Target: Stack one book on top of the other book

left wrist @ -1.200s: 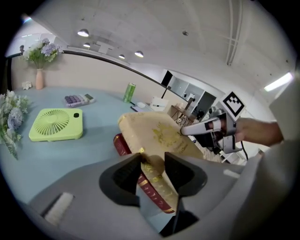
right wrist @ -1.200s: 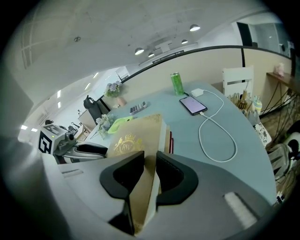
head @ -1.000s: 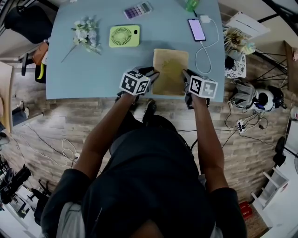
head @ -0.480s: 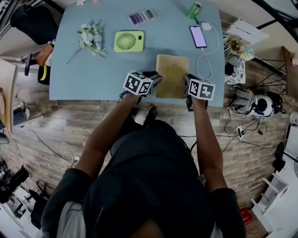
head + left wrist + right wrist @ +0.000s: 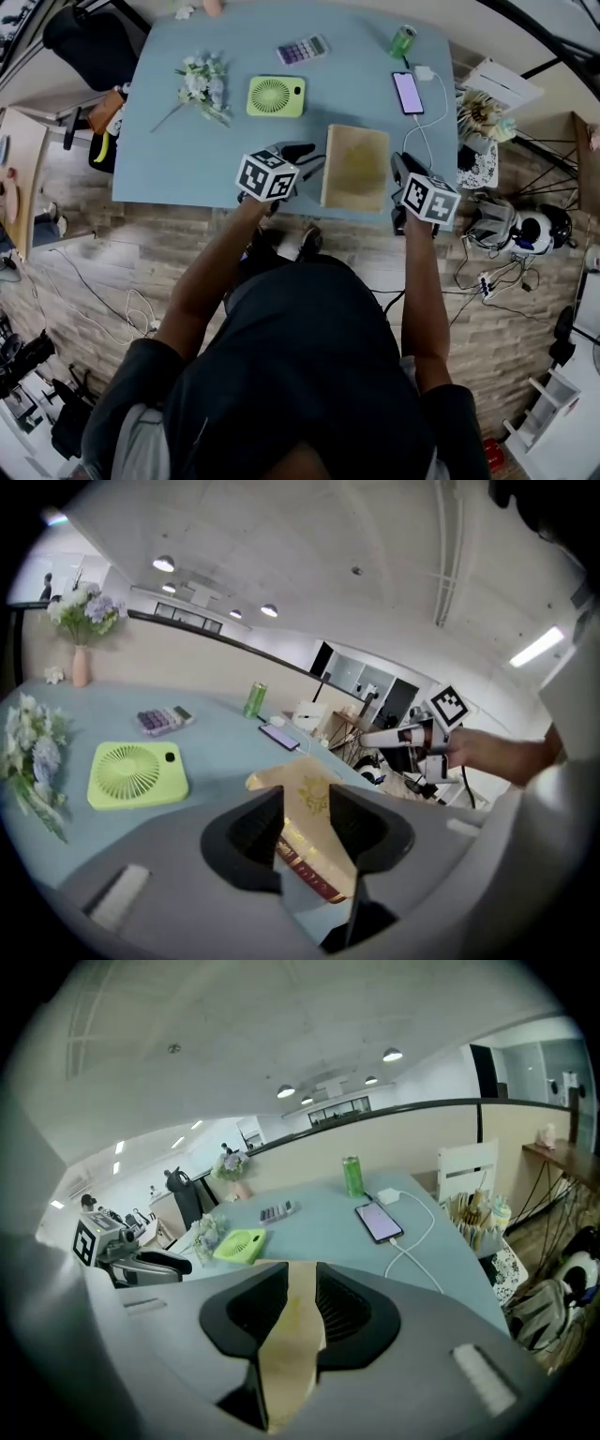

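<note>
A tan-covered book [image 5: 355, 167] lies flat near the front edge of the blue table [image 5: 187, 159]. In the left gripper view a dark red band with gilt print shows under the tan book's [image 5: 314, 794] near edge; I cannot tell whether that is a second book. My left gripper [image 5: 312, 157] hovers just left of the book, jaws apart and holding nothing. My right gripper [image 5: 397, 171] hovers off the book's right edge, jaws narrowly apart, also holding nothing. Each gripper view shows the book [image 5: 298, 1326] only through the gap between its jaws.
Behind the book lie a green fan [image 5: 275, 97], a flower bunch [image 5: 202, 80], a calculator [image 5: 302, 49], a green can [image 5: 403, 39] and a phone [image 5: 409, 92] on a white cable. Bags and cables clutter the floor at the right.
Both grippers have come off the book's sides and risen. The right one has also drawn out to the right. The book has stayed flat on the table.
</note>
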`<control>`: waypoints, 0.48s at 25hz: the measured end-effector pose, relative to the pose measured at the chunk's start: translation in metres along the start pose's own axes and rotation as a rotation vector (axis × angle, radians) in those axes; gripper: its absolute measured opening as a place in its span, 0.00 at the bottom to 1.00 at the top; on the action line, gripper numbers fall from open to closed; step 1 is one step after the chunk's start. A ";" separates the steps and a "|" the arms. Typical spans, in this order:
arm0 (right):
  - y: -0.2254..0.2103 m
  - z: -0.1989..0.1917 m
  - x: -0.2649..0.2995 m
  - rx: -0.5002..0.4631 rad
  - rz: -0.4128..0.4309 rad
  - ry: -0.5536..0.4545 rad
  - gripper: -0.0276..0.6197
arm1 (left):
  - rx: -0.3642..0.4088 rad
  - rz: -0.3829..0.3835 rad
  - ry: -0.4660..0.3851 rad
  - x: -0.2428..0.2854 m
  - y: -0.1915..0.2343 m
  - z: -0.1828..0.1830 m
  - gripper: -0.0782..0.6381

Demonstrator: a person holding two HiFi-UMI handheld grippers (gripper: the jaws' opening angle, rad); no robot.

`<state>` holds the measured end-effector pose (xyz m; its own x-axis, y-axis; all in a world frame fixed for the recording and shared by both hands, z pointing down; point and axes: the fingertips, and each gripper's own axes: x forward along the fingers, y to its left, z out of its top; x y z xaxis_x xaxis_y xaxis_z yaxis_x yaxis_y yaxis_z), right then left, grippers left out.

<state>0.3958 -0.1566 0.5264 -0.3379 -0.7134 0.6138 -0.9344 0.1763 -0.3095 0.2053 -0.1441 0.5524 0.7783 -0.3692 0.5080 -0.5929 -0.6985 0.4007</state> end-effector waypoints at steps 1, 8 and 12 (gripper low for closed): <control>0.003 0.010 -0.007 -0.010 0.008 -0.024 0.16 | 0.023 0.013 -0.013 -0.010 0.002 0.006 0.39; 0.049 0.092 -0.066 -0.121 0.110 -0.238 0.16 | 0.107 0.125 -0.142 -0.097 0.022 0.048 0.39; 0.084 0.131 -0.101 -0.194 0.180 -0.332 0.16 | 0.146 0.192 -0.224 -0.146 0.028 0.073 0.39</control>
<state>0.3661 -0.1588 0.3436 -0.4727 -0.8336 0.2856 -0.8784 0.4196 -0.2289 0.0903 -0.1543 0.4341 0.6910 -0.6171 0.3764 -0.7098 -0.6778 0.1920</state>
